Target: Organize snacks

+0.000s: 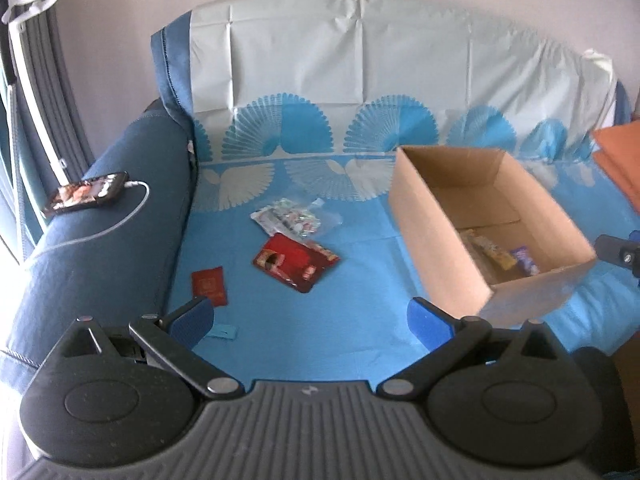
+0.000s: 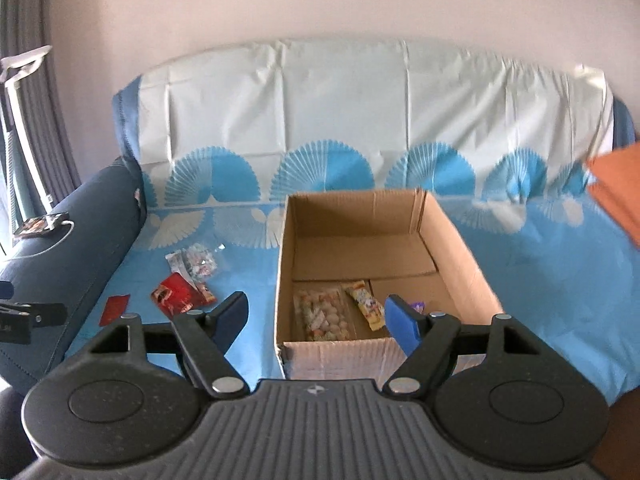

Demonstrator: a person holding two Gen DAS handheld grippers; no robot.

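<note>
Several snacks lie loose on the blue sheet: a red packet (image 1: pixel 294 262) (image 2: pixel 178 292), a small red sachet (image 1: pixel 209 286) (image 2: pixel 116 306) and clear-and-white packets (image 1: pixel 288 216) (image 2: pixel 194 264). To their right stands an open cardboard box (image 1: pixel 436 240) (image 2: pixel 460 248). It holds a clear bag of round sweets (image 2: pixel 324 316), a yellow bar (image 2: pixel 366 306) and a purple wrapper (image 2: pixel 418 304). My left gripper (image 1: pixel 312 320) hangs open above the sheet, short of the loose snacks, holding nothing. My right gripper (image 2: pixel 316 320) is open over the box's near wall, nothing between its fingers.
A phone (image 1: pixel 86 196) on a white cable rests on the dark blue sofa arm (image 1: pixel 120 260) at the left. An orange cloth (image 1: pixel 620 160) lies at the right edge. A white stand (image 1: pixel 24 60) and grey curtains fill the far left. A small blue tag (image 1: pixel 224 332) lies near my left finger.
</note>
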